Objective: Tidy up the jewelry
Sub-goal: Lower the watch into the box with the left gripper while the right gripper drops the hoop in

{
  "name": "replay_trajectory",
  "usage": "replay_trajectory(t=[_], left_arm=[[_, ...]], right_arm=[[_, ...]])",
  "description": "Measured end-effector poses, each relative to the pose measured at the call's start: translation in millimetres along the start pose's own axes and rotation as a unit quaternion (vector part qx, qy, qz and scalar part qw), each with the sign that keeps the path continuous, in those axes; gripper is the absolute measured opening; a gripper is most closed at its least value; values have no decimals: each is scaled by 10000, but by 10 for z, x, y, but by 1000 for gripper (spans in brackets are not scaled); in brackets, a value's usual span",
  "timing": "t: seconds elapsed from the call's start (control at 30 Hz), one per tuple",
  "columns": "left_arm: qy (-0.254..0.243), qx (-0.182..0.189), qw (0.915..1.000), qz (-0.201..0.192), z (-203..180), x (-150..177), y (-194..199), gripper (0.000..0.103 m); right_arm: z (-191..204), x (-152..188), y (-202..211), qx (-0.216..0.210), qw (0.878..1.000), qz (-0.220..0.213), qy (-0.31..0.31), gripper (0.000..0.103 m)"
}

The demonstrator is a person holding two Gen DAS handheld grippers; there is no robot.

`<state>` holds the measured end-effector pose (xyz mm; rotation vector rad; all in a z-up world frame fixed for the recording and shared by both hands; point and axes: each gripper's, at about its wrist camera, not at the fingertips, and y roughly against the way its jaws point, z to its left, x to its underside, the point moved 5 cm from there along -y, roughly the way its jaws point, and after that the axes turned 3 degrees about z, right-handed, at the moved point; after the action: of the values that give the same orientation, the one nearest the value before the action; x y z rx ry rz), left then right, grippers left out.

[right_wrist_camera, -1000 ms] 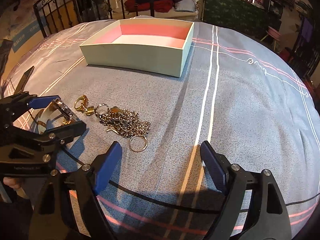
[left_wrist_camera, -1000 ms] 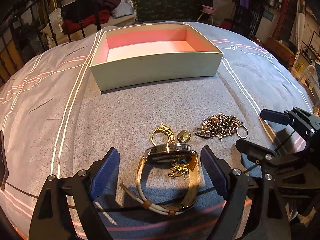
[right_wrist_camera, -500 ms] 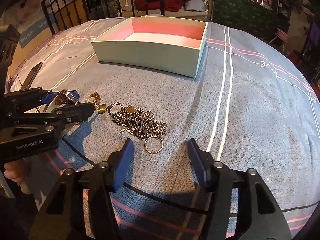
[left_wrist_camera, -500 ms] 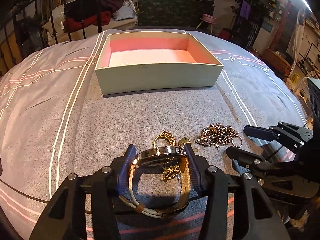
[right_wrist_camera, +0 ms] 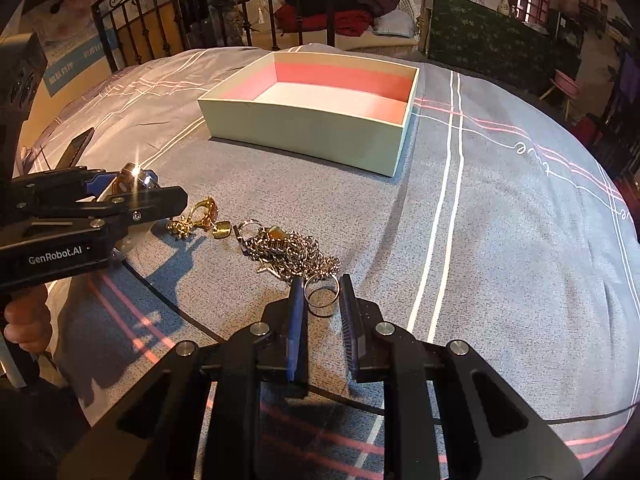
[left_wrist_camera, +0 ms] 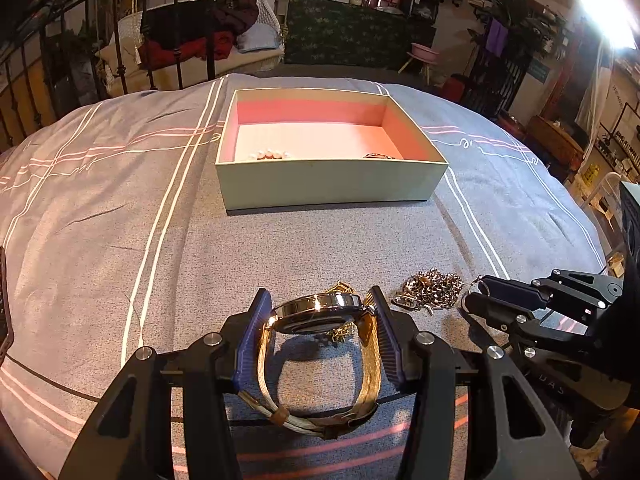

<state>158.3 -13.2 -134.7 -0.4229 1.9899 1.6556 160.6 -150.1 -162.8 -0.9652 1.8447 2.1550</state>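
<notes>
My left gripper (left_wrist_camera: 318, 310) is shut on a gold wristwatch (left_wrist_camera: 316, 312) and holds it lifted off the bed; its tan strap hangs between the fingers. It also shows in the right wrist view (right_wrist_camera: 132, 192). My right gripper (right_wrist_camera: 322, 296) is shut on a metal ring (right_wrist_camera: 321, 295) joined to a heap of silver chain (right_wrist_camera: 288, 252); the chain also shows in the left wrist view (left_wrist_camera: 432, 288). Small gold pieces (right_wrist_camera: 200, 218) lie left of the chain. A pale box with pink lining (left_wrist_camera: 332, 178) stands beyond, holding pearls (left_wrist_camera: 268, 155).
The grey striped bedspread (right_wrist_camera: 500, 240) covers the bed. A black metal bed frame (right_wrist_camera: 160, 32) stands behind the box. A dark phone-like object (right_wrist_camera: 78, 148) lies at the left. Furniture and clothes fill the room behind.
My left gripper has closed on the watch and raised it off the bed. My right gripper has moved forward to the ring and closed on it.
</notes>
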Motion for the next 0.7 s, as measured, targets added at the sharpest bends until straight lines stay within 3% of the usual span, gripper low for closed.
replay_trajectory(t=[0.27,0.47,0.7], left_arm=[[14,-45,9999,-121,-11,-86,61,49],[38,-85,10000,4,3,-41,19,49],[-25,-178,9987,-482,43,-468,178,49]], right_arm=[[110,-193,64,-118,9994,-246,229,19],[162,-179,18,-235,9992,-208,251,19],[128,-539,107,-109,9974,-586,396,19]])
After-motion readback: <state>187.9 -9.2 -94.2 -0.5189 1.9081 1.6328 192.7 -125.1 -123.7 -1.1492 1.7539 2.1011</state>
